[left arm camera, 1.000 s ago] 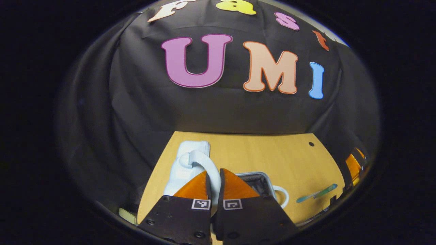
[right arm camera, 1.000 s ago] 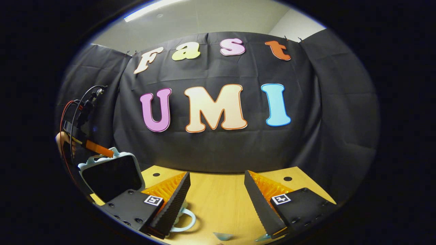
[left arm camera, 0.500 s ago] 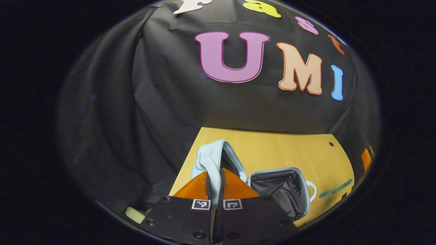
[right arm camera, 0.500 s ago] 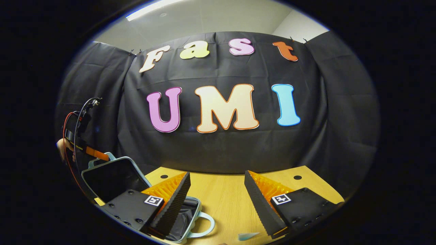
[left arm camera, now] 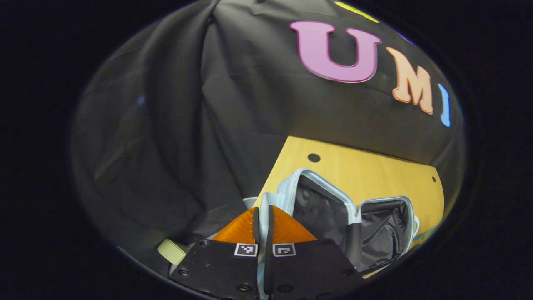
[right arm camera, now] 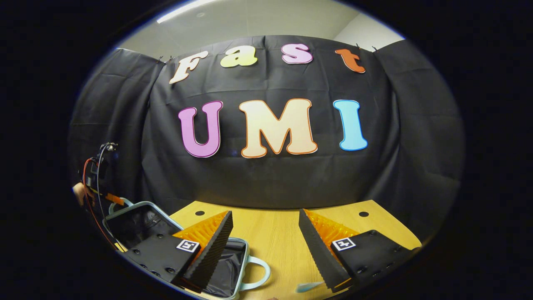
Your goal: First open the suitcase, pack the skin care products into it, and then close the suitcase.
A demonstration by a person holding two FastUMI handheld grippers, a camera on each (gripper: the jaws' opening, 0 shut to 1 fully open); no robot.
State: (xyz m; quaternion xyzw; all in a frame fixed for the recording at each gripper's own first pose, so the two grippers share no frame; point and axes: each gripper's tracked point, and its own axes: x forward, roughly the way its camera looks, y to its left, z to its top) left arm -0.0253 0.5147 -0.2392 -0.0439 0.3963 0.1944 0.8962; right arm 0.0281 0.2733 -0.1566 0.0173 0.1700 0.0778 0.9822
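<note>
The pale blue suitcase (left arm camera: pixel 333 196) lies open on the wooden table (left arm camera: pixel 374 175), its dark lining showing in both halves. My left gripper (left arm camera: pixel 261 210) is shut on the lid's handle (left arm camera: pixel 272 199), at the lid's outer edge. In the right gripper view the lid (right arm camera: pixel 129 218) leans back to the left, and the base (right arm camera: pixel 235 262) with its own handle (right arm camera: pixel 260 275) lies flat. The left gripper (right arm camera: pixel 113 198) and a hand (right arm camera: pixel 79 192) are at the lid's far edge. My right gripper (right arm camera: pixel 264 246) hangs open above the table, right of the base. A teal tube (right arm camera: pixel 309 286) lies below it.
A pale green item (left arm camera: pixel 171 251) sits low at the left, off the table's edge. The table (right arm camera: pixel 275 233) has small round holes (right arm camera: pixel 363 214) near its back corners. The black cloth wall stands close behind.
The lid has swung from upright down toward the left, drawn by my left gripper, which moved left and lower. The suitcase's inside now shows wide. My right gripper has barely moved.
</note>
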